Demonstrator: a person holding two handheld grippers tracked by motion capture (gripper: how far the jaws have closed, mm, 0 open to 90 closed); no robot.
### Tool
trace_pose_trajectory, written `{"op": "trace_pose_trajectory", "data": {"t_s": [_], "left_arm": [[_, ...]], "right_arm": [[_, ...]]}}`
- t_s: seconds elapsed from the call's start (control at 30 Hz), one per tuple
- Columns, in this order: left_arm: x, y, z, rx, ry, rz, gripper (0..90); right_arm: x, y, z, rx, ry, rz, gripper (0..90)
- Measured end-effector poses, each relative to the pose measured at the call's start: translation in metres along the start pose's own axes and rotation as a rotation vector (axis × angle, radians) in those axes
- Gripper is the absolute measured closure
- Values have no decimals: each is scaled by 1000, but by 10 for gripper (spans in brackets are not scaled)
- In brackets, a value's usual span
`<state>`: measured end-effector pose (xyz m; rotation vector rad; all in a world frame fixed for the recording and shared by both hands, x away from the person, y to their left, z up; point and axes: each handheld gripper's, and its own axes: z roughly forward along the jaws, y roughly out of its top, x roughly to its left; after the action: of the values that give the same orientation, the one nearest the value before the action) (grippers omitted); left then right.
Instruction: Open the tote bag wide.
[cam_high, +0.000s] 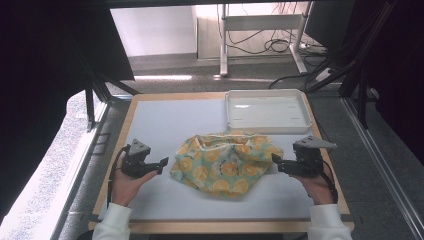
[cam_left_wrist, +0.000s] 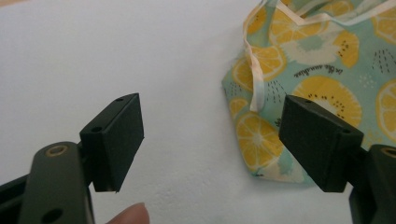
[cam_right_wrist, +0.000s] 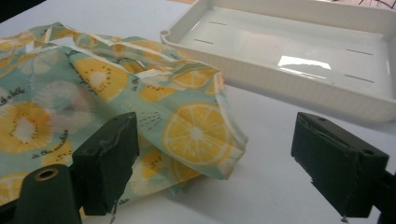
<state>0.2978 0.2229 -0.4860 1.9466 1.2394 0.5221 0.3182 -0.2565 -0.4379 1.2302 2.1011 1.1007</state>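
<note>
A crumpled cloth (cam_high: 224, 162) with a lemon-slice print is lying in the middle of the white mat (cam_high: 165, 120), just in front of an empty white tray (cam_high: 265, 111). The person is holding the left gripper (cam_high: 161, 165) just beside the cloth's left edge and the right gripper (cam_high: 278, 163) at its right edge; both are pointing inward with jaws standing wide apart, nothing between them.

It is looking thin, light and floppy, the sort of fabric that is going to sag and fold wherever it isn't supported. A pale trim (cam_left_wrist: 254, 70) is running along one edge, and that hem is probably giving firmer purchase than the loose middle. In the right gripper view a folded corner (cam_right_wrist: 219, 154) is sitting up off the mat between the jaws, an easy place to pinch. On the left, the rounded corner (cam_left_wrist: 261, 154) is lying flat, so a jaw would have to slide under it. Pinching both sides should keep it from bunching.
</note>
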Motion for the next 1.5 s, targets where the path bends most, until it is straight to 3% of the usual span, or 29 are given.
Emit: {"op": "trace_pose_trajectory", "data": {"t_s": [0.17, 0.3, 0.4, 0.5, 0.77, 0.93, 1.07, 1.23, 1.5], "left_arm": [[-2, -1, -2, 12, -16, -5, 275], [-5, 1, -9, -20, -20, 10, 292], [-6, 3, -13, -35, -12, 19, 310], [-7, 4, -20, -53, -25, 11, 330], [-10, 3, -12, -17, -60, 16, 334], [-18, 5, -8, -6, -57, 38, 334], [-18, 5, -8, -4, -61, 35, 332], [-20, 4, -5, 11, -58, 34, 332], [-23, 12, -7, -6, -42, 38, 342]], "right_arm": [[-1, -3, 3, 11, 14, -6, 160], [-1, -2, 1, 1, -31, 4, 159], [-1, -1, 1, -6, -31, 21, 159], [3, -1, 1, 1, -23, 7, 159], [14, 0, 8, 19, 0, -32, 158], [27, 1, 9, 21, 32, -99, 159], [22, -2, 9, 23, 16, -61, 160], [18, -4, 6, 6, 8, -48, 168], [20, -6, 7, 9, 6, -58, 170]]}}
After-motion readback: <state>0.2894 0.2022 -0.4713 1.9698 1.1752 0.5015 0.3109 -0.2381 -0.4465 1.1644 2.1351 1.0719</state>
